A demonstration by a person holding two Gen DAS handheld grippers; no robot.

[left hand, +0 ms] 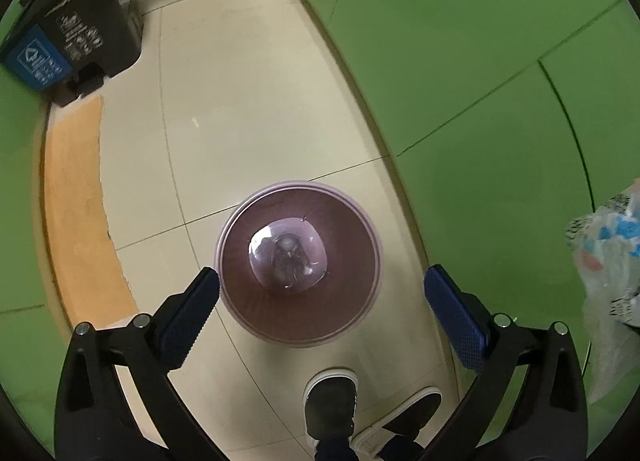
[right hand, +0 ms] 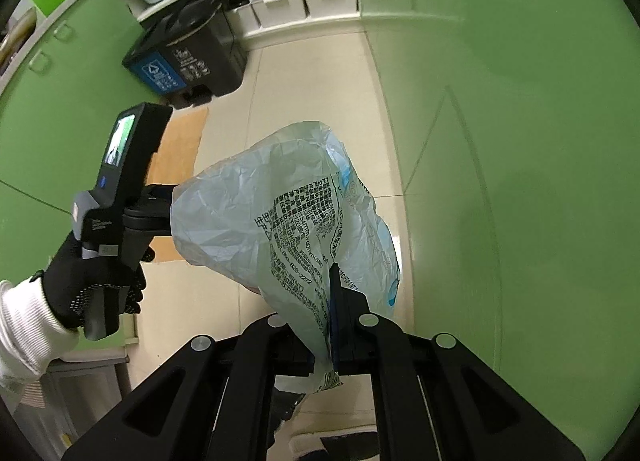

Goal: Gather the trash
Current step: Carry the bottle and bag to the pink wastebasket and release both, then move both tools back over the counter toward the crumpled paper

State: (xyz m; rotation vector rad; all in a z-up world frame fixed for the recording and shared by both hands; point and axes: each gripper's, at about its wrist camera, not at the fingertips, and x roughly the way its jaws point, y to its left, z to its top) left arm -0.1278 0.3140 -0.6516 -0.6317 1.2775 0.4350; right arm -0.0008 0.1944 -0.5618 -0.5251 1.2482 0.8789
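Note:
A round purple waste bin (left hand: 356,285) stands on the tiled floor, seen straight from above; something dark shows at its shiny bottom. My left gripper (left hand: 324,293) hangs over it, open wide, one blue pad (left hand: 192,309) over the bin's left rim and the other to its right, nothing between them. My right gripper (right hand: 334,281) is shut on a crumpled pale blue plastic bag (right hand: 260,213) with black print, which billows ahead of the fingers. The bag's edge (left hand: 608,253) shows at the right of the left wrist view. A gloved hand (right hand: 92,285) holds the left gripper's body (right hand: 128,181) beside the bag.
A black pedal bin with a blue recycling label (right hand: 188,57) stands at the far left by an orange mat (left hand: 76,213). Green cabinet doors (left hand: 480,61) line both sides of the narrow floor. The person's shoes (left hand: 332,401) are just behind the purple bin. White boxes (right hand: 304,1) sit on a low shelf.

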